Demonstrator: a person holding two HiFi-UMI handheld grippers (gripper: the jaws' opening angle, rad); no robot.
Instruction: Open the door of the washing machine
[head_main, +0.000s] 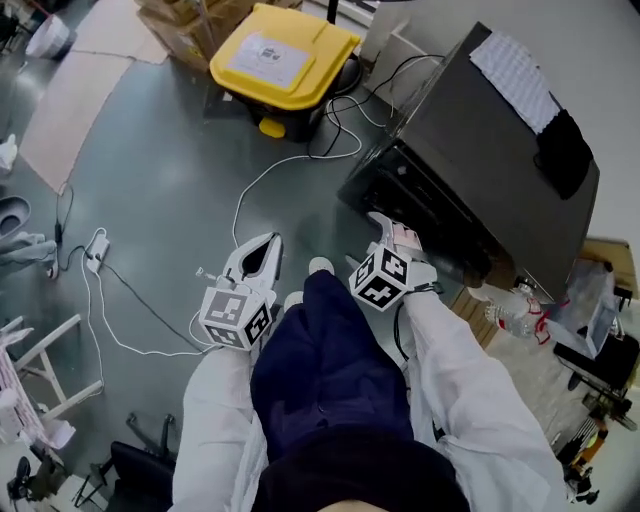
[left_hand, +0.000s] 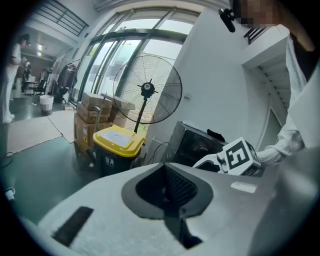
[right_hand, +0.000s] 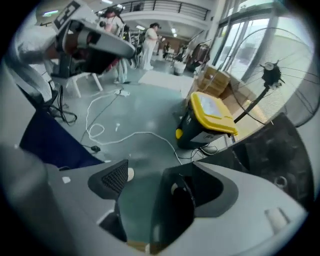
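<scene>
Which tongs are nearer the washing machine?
Right. The right tongs are close against the washing machine front; the left tongs hang over the floor, clearly apart from it.

head: steeply down | left gripper view: low, facing yellow bin (left_hand: 119, 142) | right gripper view: low, same bin

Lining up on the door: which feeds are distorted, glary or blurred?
Left gripper view: fisheye bend, windows blown out, left tongs soft up close. Right gripper view: same bend, washing machine dark at the right edge. Head view: even light, sharp.
</scene>
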